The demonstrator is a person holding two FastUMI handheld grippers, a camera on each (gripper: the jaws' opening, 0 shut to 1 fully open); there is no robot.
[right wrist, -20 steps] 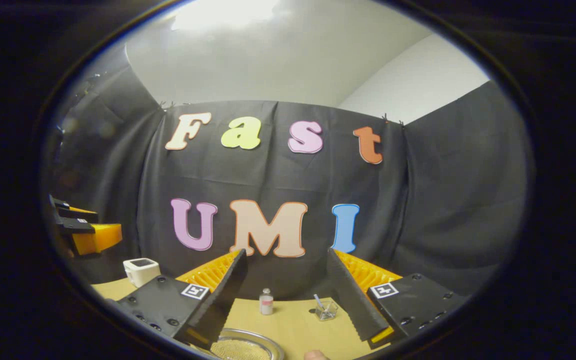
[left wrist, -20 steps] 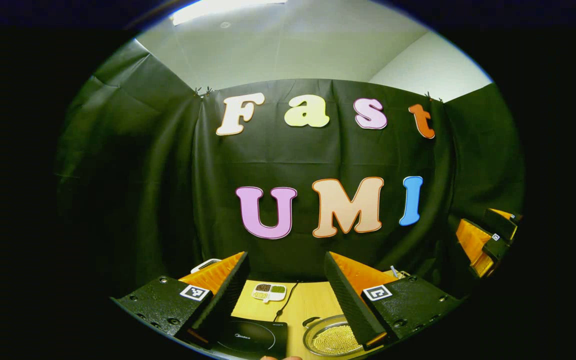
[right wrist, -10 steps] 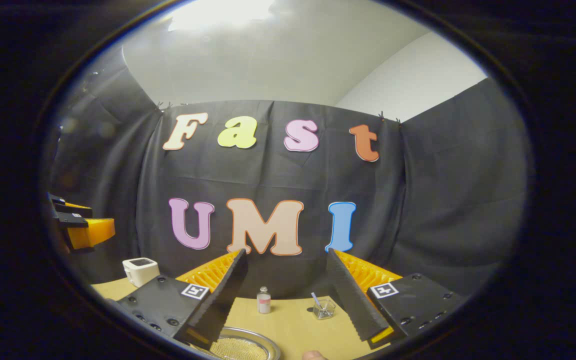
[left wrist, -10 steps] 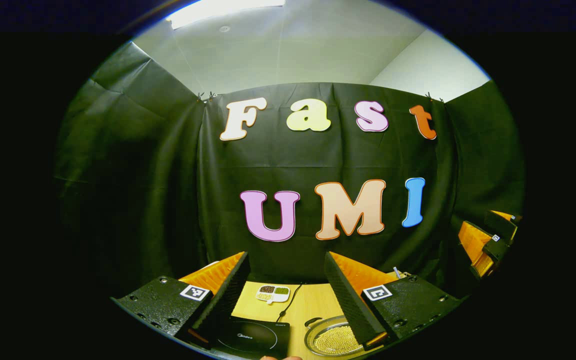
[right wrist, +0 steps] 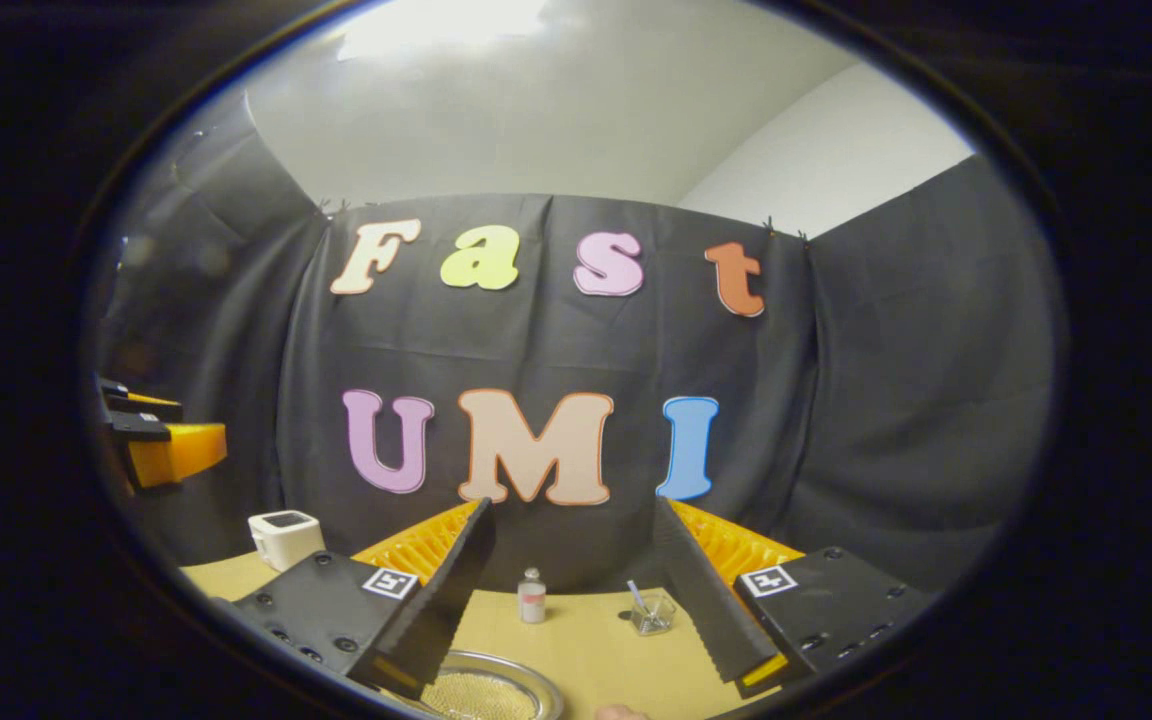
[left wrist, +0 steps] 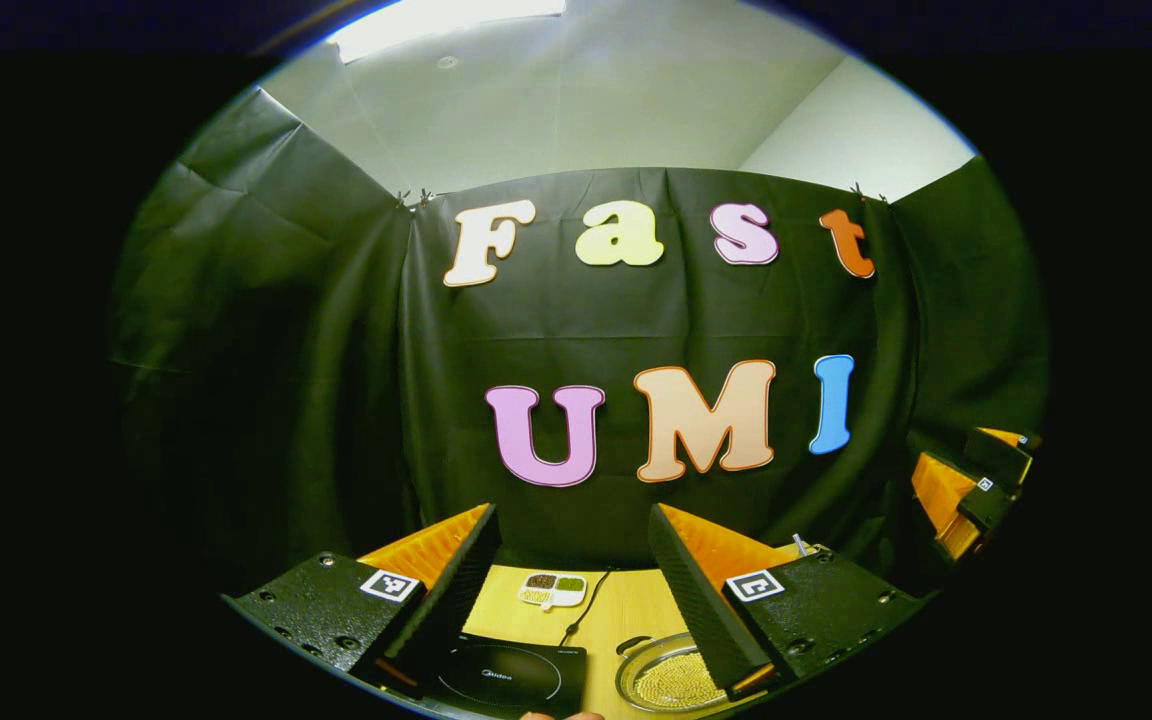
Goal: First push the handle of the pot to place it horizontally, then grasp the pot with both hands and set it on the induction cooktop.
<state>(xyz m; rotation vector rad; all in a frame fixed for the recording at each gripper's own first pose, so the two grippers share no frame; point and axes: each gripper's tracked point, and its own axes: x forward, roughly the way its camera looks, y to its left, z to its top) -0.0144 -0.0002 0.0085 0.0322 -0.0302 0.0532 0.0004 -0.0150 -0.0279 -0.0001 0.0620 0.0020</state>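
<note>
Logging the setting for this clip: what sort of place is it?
Probably a staged recording booth, not a real kitchen: black cloth walls, a wooden table with an induction cooktop and a pot.

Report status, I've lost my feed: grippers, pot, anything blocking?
Left hand-held gripper open, empty, above the table. Right hand-held gripper likewise. Round steel pot untouched beside the black induction cooktop. Nothing between them.

One pot [left wrist: 671,680]; one cooktop [left wrist: 511,677]; one bottle [right wrist: 532,598]; two tongs [left wrist: 574,530].
</note>
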